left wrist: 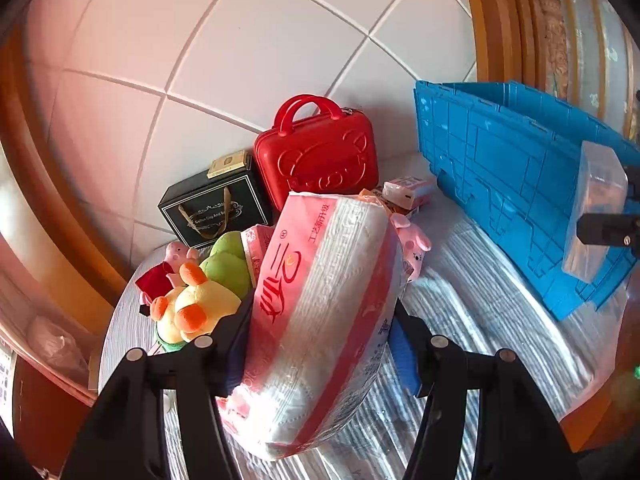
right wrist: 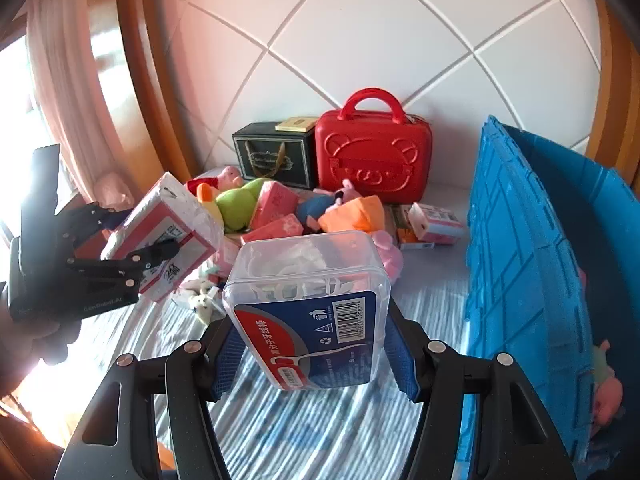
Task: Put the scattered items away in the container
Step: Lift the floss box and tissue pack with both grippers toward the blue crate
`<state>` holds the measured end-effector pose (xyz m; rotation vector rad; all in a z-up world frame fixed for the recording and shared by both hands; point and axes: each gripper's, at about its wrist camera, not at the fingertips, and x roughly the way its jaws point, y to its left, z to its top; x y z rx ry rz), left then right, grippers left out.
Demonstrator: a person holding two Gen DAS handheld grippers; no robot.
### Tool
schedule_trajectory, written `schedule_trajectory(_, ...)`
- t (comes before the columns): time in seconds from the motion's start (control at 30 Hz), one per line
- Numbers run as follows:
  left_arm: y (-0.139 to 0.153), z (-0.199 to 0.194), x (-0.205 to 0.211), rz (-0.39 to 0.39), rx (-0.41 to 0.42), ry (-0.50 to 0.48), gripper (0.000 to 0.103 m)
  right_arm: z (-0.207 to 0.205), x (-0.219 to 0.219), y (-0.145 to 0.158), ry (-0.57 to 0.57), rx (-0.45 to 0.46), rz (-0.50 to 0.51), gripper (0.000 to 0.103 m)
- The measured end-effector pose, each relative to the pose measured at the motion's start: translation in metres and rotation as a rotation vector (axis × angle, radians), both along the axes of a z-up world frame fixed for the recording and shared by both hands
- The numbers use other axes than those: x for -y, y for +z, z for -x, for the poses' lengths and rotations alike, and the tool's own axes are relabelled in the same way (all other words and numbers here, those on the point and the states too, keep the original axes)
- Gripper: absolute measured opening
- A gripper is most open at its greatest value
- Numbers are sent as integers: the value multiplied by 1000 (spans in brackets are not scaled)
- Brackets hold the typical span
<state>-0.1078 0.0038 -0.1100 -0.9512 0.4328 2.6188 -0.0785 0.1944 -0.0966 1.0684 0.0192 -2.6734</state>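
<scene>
In the left wrist view my left gripper (left wrist: 320, 340) is shut on a pink-and-white tissue pack (left wrist: 320, 292), held above the striped bed cover. My right gripper (right wrist: 314, 356) is shut on a clear plastic floss pick box (right wrist: 308, 300) with a blue label, its blue pads pressing on both sides. The blue plastic crate (right wrist: 520, 260) stands at the right, and a pink plush toy (right wrist: 604, 392) lies inside it. Each view shows the other gripper too: the left gripper (right wrist: 132, 236) with the tissue pack (right wrist: 168, 220), and the right gripper (left wrist: 608, 228) with the clear box (left wrist: 596, 208) in front of the crate (left wrist: 500, 168).
A pile of plush toys (right wrist: 240, 204), pink packets (right wrist: 276, 200) and a small pink carton (right wrist: 436, 220) lies on the striped cover (right wrist: 320, 432). Behind it, a red bear-face case (right wrist: 374, 152) and a black gift box (right wrist: 272, 156) stand against the white quilted headboard. A wooden frame borders both sides.
</scene>
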Motion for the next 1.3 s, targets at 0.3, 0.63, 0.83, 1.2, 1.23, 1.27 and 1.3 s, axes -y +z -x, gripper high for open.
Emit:
schedule_trajectory(0.3, 42, -14, -19, -43, -38, 55, 58, -14, -38, 37, -16, -90, 33, 62)
schedule_trajectory(0.63, 77, -27, -53, -31, -108, 62, 58, -26, -85, 69, -51, -176, 58, 62)
schedule_trajectory(0.83, 95, -29, -91, -26, -137, 19, 58, -35, -118, 82, -81, -213, 74, 62)
schedule_trajectory(1.2, 124, -29, -198, -40, -175, -159, 59, -52, -196, 91, -215, -253, 91, 62)
schedule_trajectory(1.23, 126, -29, -208, -40, -178, -176, 59, -54, -204, 91, -230, -252, 92, 62)
schedule_trajectory(1.27, 127, -29, -219, -41, -181, -193, 59, -55, -211, 91, -243, -253, 90, 62)
schedule_trajectory(1.3, 128, -28, -229, -44, -182, -210, 59, -57, -218, 91, -258, -254, 88, 62)
